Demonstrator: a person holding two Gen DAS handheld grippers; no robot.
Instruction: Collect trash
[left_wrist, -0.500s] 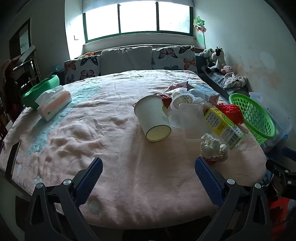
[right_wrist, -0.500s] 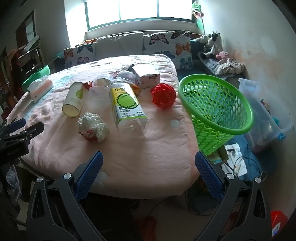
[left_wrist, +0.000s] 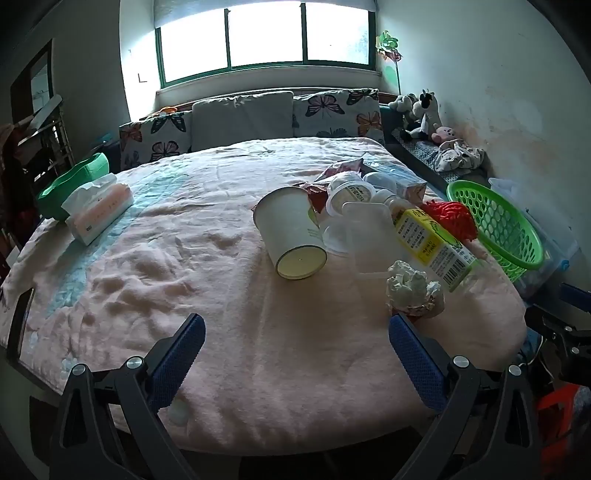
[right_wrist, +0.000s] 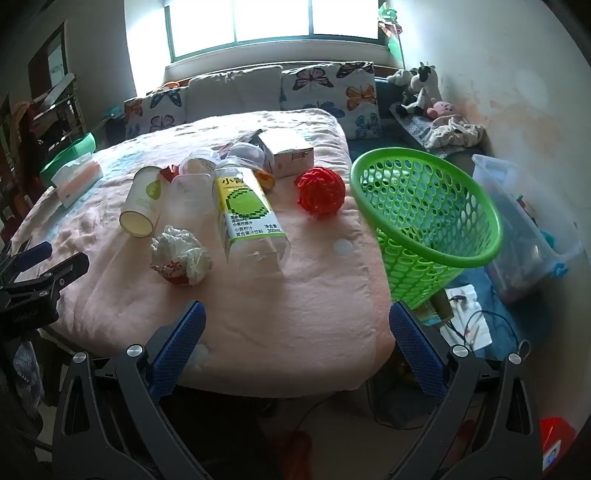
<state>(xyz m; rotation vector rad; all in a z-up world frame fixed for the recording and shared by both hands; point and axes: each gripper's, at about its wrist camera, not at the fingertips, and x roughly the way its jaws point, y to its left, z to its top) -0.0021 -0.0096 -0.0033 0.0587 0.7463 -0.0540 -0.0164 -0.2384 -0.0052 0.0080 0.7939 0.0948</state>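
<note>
From the left wrist camera, the left claw (left_wrist: 295, 345) hangs with its blue pads spread wide and nothing between them, low over the near edge of the pink blanket (left_wrist: 207, 280) on the bed. The trash sits in a heap toward two o'clock: a paper cup (left_wrist: 291, 232) on its side with its base facing the camera, a clear plastic tub (left_wrist: 373, 240) touching it, a yellow-labelled juice bottle (left_wrist: 432, 245) lying flat, and a crumpled wrapper (left_wrist: 412, 291) just beyond the right pad. A red yarn ball (left_wrist: 450, 218) lies behind the bottle, and the green basket (left_wrist: 498, 225) stands off the bed's edge at three o'clock. A tissue pack (left_wrist: 99, 208) rests at ten o'clock. From the right wrist camera, the right claw (right_wrist: 297, 343) is likewise open and empty over the bed's near corner. The wrapper (right_wrist: 181, 254) lies at eleven o'clock beside the bottle (right_wrist: 245, 210); the basket (right_wrist: 428, 218) stands at two o'clock, tilted toward the camera, beside the bed.
</note>
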